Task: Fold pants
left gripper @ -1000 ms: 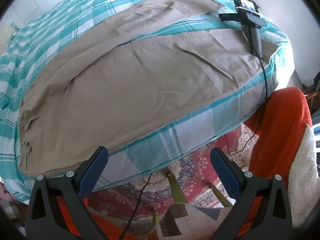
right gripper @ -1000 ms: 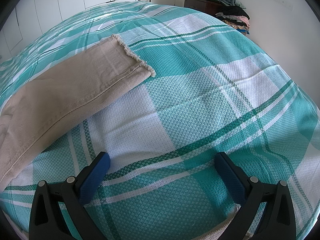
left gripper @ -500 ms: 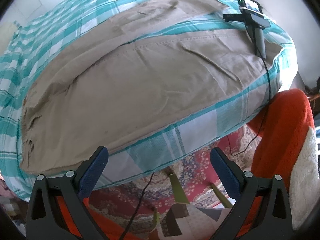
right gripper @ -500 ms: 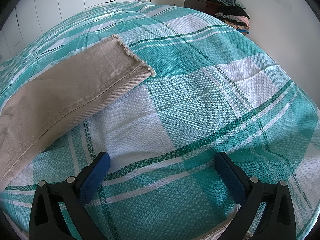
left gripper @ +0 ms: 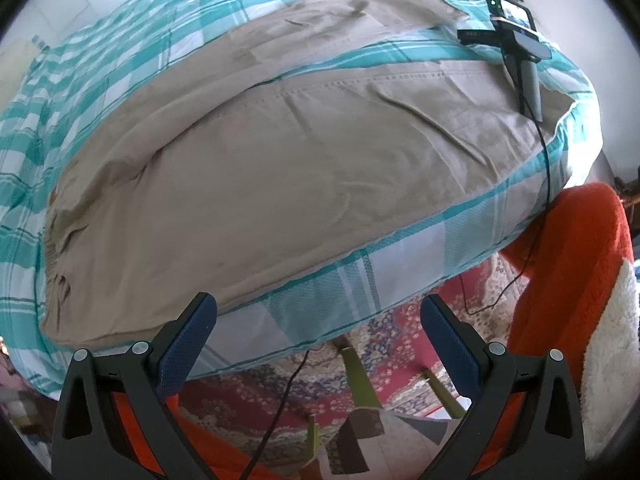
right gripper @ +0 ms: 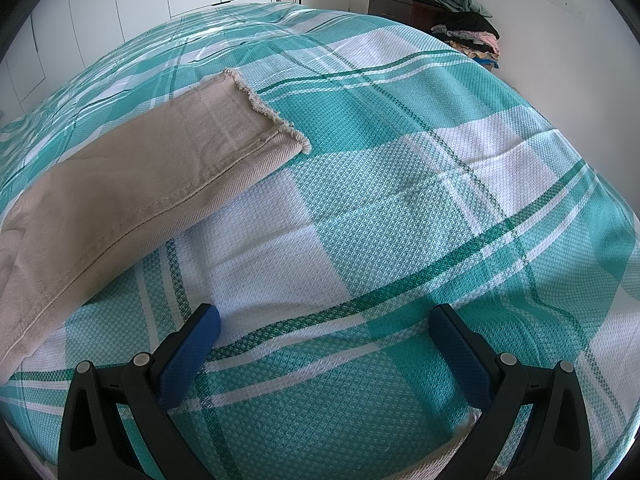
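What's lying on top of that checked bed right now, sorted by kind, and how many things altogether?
Beige pants: 1
Black gripper tool resting on the bed, seen at the far right of the left view: 1
Black cable running off that tool over the bed edge: 1
Total: 3

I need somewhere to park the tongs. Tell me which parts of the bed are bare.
Free: the checked bedspread right of the pants' frayed hem, running to the far wall. Also a narrow strip along the near edge below the pants. Crowded: the bed's middle, and the corner where the right tongs rest.
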Demonstrator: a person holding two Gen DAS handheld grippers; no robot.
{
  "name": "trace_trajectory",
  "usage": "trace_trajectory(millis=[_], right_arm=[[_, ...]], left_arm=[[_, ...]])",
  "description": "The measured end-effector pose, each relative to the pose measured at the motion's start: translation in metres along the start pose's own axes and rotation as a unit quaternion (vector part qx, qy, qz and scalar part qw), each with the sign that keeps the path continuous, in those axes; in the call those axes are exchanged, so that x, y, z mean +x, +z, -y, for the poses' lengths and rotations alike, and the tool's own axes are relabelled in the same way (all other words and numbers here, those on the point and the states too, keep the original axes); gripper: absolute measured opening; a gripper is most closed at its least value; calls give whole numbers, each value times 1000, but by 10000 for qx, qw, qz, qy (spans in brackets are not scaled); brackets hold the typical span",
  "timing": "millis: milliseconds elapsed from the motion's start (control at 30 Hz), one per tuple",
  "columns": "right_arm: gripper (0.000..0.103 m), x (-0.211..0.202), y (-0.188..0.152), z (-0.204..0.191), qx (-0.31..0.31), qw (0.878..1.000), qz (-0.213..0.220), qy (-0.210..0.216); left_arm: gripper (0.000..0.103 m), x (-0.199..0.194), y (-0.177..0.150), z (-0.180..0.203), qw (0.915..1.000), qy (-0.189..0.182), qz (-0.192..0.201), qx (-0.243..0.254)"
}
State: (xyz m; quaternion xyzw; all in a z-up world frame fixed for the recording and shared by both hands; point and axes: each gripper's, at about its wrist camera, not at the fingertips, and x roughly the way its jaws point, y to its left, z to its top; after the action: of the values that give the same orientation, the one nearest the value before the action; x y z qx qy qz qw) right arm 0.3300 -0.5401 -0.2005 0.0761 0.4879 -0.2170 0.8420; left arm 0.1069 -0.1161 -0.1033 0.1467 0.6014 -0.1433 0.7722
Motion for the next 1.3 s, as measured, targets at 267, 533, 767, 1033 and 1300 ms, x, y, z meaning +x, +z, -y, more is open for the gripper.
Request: trace_trajectory(millis=[267, 533, 767, 1033, 1300], right_arm=[[103, 0, 0, 0, 0, 10000, 0, 0], [103, 0, 0, 0, 0, 10000, 0, 0], [103, 0, 0, 0, 0, 10000, 0, 0], [103, 0, 0, 0, 0, 10000, 0, 0], [103, 0, 0, 0, 0, 10000, 2, 0]], left_arm=[[102, 4, 1, -1, 10000, 25, -39, 8], [102, 8, 3, 1, 9999, 24, -119, 14], [102, 7, 4, -1, 10000, -13, -77, -16], [102, 6, -3, -17, 9994, -140, 77, -296], [102, -10, 16, -79, 9952, 119, 706, -671]])
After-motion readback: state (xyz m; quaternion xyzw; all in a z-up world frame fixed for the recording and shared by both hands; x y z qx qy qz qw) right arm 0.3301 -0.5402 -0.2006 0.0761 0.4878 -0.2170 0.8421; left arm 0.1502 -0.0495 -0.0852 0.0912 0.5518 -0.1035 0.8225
